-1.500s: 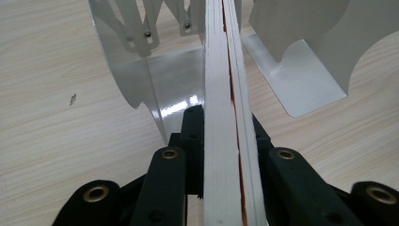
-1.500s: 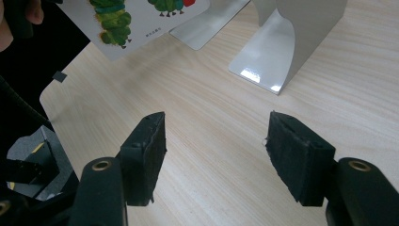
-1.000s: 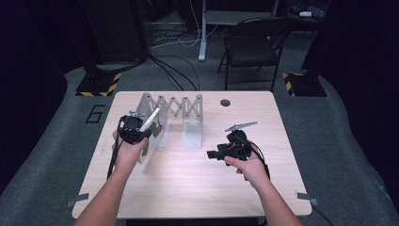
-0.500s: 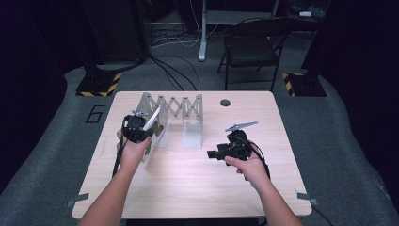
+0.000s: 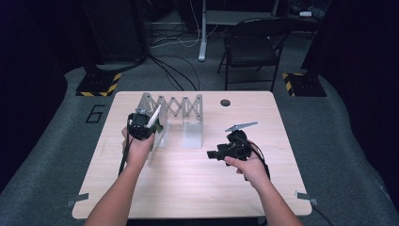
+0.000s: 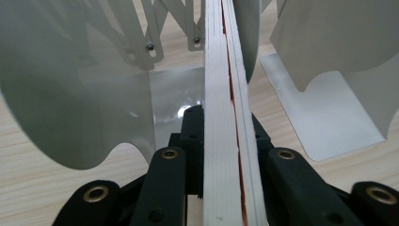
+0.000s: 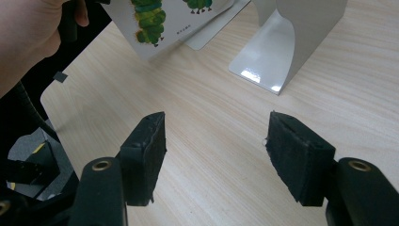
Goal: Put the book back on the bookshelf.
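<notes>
Left gripper (image 5: 149, 123), jaws pinching a thin picture book (image 6: 230, 117) by its edge, holds it upright just in front of the expanding metal book rack (image 5: 176, 104). Right gripper (image 7: 214, 150), jaws spread and empty, rests well right of the rack. The book looks light, stiff-covered and glossy, so probably slippery; grip near the spine.

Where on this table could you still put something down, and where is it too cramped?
The near half of the table is bare wood between the two forearms, and so is the right side past the right gripper. It is crowded at the far left, where the left gripper holds a book among the plates of the white expanding rack.
</notes>
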{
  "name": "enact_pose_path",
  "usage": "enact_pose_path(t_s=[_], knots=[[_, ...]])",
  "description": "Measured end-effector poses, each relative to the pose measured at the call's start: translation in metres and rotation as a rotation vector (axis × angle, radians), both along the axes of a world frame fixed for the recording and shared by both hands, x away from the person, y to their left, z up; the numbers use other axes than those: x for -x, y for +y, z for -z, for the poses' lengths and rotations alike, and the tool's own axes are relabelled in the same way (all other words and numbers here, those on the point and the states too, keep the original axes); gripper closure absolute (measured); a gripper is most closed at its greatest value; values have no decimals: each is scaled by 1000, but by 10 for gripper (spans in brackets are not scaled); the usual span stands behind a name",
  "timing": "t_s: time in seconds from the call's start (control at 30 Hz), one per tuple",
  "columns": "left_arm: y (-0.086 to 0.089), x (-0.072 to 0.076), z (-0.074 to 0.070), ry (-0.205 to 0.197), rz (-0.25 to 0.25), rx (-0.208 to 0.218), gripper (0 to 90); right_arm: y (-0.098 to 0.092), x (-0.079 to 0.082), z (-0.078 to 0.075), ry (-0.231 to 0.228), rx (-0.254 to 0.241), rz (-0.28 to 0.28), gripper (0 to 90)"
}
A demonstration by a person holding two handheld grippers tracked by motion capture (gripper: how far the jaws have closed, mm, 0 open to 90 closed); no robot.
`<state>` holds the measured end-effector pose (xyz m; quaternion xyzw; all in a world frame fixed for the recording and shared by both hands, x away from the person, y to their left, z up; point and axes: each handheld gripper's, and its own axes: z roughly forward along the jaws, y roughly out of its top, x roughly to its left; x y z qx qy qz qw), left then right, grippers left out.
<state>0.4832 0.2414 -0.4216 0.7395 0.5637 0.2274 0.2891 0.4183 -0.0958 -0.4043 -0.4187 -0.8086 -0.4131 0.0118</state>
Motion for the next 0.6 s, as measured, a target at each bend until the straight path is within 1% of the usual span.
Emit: enact_pose_path(t_s=[0.07, 0.2, 0.37, 0.43, 0.6], knots=[[-1, -2, 2, -8, -14, -10, 762, 0, 0, 0, 3, 0, 0, 379], [-3, -6, 5, -18, -43, -11, 762, 0, 0, 0, 2, -1, -3, 379], [-4, -9, 6, -28, -85, -2, 762, -1, 0, -1, 4, -8, 1, 379], [-4, -10, 7, -28, -92, 11, 762, -1, 0, -1, 5, -9, 0, 379], [-8, -13, 9, -40, -109, 13, 762, 0, 1, -1, 5, -7, 0, 379]])
